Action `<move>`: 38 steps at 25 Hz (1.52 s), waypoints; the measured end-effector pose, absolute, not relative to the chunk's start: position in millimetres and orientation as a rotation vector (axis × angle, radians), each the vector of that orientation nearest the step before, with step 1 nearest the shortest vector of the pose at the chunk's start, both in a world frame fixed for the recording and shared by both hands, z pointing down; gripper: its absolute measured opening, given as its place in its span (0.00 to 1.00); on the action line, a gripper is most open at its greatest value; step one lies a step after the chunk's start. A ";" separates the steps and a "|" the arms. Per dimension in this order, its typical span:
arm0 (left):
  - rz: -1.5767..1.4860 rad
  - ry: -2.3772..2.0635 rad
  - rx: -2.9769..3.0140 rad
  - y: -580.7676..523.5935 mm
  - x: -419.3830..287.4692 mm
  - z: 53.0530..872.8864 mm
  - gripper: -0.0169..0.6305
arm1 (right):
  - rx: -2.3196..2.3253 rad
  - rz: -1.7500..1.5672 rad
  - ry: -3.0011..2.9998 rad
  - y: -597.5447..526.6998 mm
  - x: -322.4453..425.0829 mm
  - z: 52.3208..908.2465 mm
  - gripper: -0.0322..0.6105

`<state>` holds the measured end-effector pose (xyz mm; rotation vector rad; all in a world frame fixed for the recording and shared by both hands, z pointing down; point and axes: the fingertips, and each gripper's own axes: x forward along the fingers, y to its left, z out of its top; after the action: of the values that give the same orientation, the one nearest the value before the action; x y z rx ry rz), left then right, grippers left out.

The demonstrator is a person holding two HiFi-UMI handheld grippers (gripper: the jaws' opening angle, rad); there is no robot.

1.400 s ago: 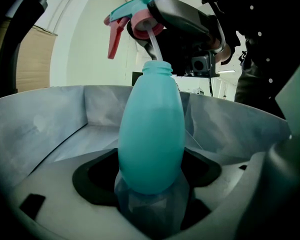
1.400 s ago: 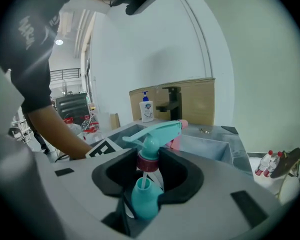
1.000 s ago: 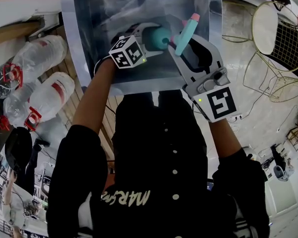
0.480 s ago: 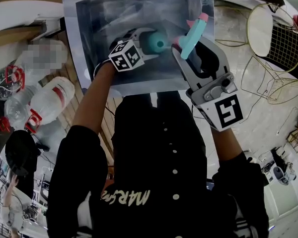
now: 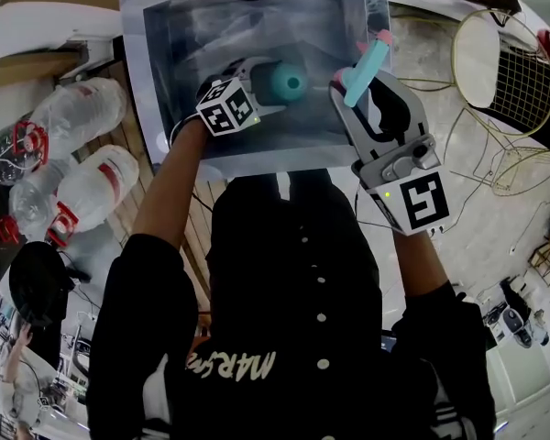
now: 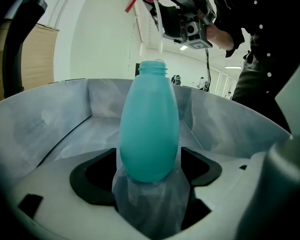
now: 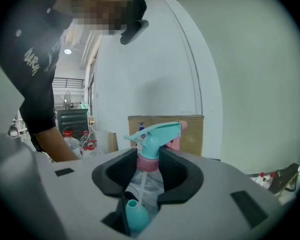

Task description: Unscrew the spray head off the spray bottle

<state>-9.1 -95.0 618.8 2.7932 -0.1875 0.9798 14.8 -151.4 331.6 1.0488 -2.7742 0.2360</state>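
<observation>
Clamping the teal plastic bottle (image 6: 149, 134) is the left gripper (image 6: 149, 171); the right gripper (image 7: 149, 160) pinches the detached teal-and-pink spray head (image 7: 155, 132)

I wear a black top (image 5: 293, 273) with small pale buttons (image 5: 322, 318), white lettering (image 5: 231, 366) and sleeves (image 5: 142, 319) stopping short of my wrists, and my pale grey left gripper (image 5: 268, 79) and right gripper (image 5: 352, 86) have black pads (image 7: 176, 174) and black-and-white marker cubes (image 5: 412, 202).

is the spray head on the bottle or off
Off. The right gripper holds the spray head, its dip tube hanging free; the bottle stands bare-necked in the left gripper.
</observation>
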 end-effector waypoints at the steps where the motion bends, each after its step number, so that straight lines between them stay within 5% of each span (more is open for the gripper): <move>1: 0.998 -0.197 2.790 -94.9 -11.7 617.5 0.63 | 1.049 0.227 -2.770 -151.0 17.3 331.1 0.28; 8: 1.126 -0.274 2.787 -87.4 -38.8 591.0 0.60 | 1.008 0.155 -2.741 -145.2 33.8 331.9 0.28; 13: 1.087 -0.505 2.841 -87.0 -62.8 542.4 0.26 | 0.989 0.107 -2.732 -141.8 45.2 328.9 0.28; 17: 0.922 -0.786 2.824 -87.8 -85.9 490.5 0.08 | 0.998 0.102 -2.727 -139.0 50.1 323.1 0.28; 38: 0.316 -1.660 2.524 -91.1 -179.3 251.3 0.06 | 1.176 -0.021 -2.764 -139.9 91.4 227.6 0.28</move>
<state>-179.3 -91.1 251.3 2.5239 -1.6603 0.3159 91.4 -139.9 227.6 1.1761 -2.7641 -0.0215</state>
